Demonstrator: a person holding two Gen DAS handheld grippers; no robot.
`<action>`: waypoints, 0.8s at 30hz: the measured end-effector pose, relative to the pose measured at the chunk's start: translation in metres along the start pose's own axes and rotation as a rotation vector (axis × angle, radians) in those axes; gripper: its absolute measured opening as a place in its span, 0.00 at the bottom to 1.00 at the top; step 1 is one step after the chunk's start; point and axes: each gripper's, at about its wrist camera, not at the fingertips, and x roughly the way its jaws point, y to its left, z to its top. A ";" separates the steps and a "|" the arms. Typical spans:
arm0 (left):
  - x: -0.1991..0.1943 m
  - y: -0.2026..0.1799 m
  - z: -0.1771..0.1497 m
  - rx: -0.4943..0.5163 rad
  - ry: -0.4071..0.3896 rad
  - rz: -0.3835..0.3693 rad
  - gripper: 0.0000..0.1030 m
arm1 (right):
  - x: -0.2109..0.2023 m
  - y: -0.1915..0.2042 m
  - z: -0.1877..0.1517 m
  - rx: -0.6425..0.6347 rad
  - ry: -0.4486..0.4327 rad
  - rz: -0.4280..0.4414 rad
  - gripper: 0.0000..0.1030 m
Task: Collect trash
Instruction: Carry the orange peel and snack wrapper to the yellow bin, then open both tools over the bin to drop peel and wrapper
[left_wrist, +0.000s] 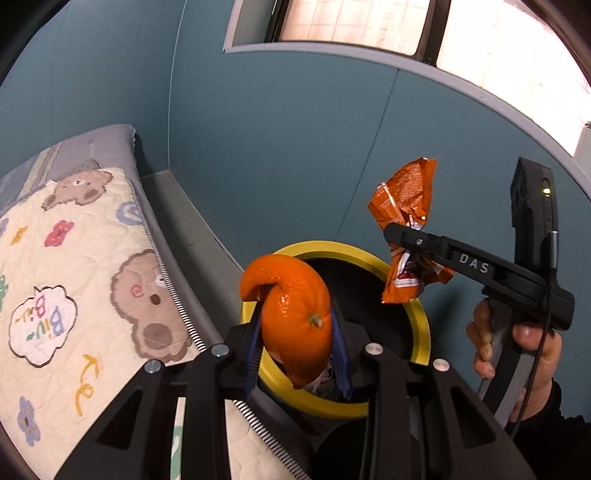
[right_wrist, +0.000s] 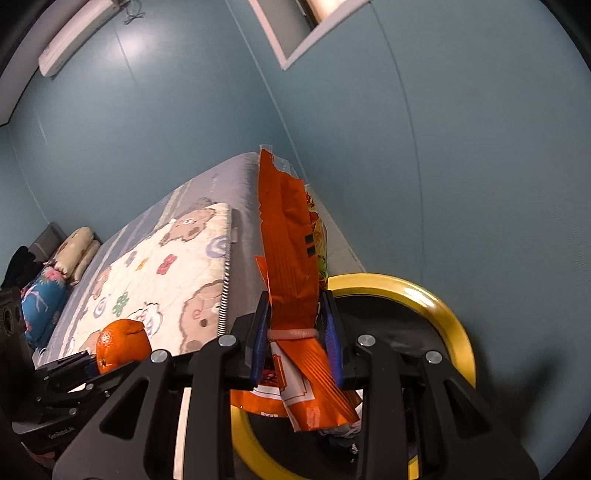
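Note:
My left gripper (left_wrist: 297, 332) is shut on an orange peel (left_wrist: 295, 317) and holds it over the yellow-rimmed black trash bin (left_wrist: 421, 332). My right gripper (right_wrist: 295, 332) is shut on a crumpled orange snack wrapper (right_wrist: 288, 266), held upright above the same bin (right_wrist: 454, 332). In the left wrist view the right gripper (left_wrist: 399, 236) grips the wrapper (left_wrist: 406, 195) above the bin's right rim. In the right wrist view the peel (right_wrist: 122, 343) and the left gripper (right_wrist: 88, 363) show at the lower left.
A bed with a cream bear-print quilt (left_wrist: 74, 277) stands left of the bin, its grey mattress edge (left_wrist: 177, 229) close to it. Pillows (right_wrist: 74, 251) lie at the bed's far end. A blue wall (left_wrist: 295, 129) stands behind the bin.

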 end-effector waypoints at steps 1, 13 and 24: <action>0.004 0.000 0.001 -0.001 0.005 -0.002 0.30 | 0.003 -0.002 0.000 0.005 0.001 -0.006 0.26; 0.068 0.002 0.003 -0.038 0.103 -0.028 0.30 | 0.034 -0.040 -0.003 0.051 0.053 -0.081 0.26; 0.098 0.007 0.000 -0.071 0.152 -0.055 0.31 | 0.057 -0.063 -0.010 0.074 0.091 -0.114 0.30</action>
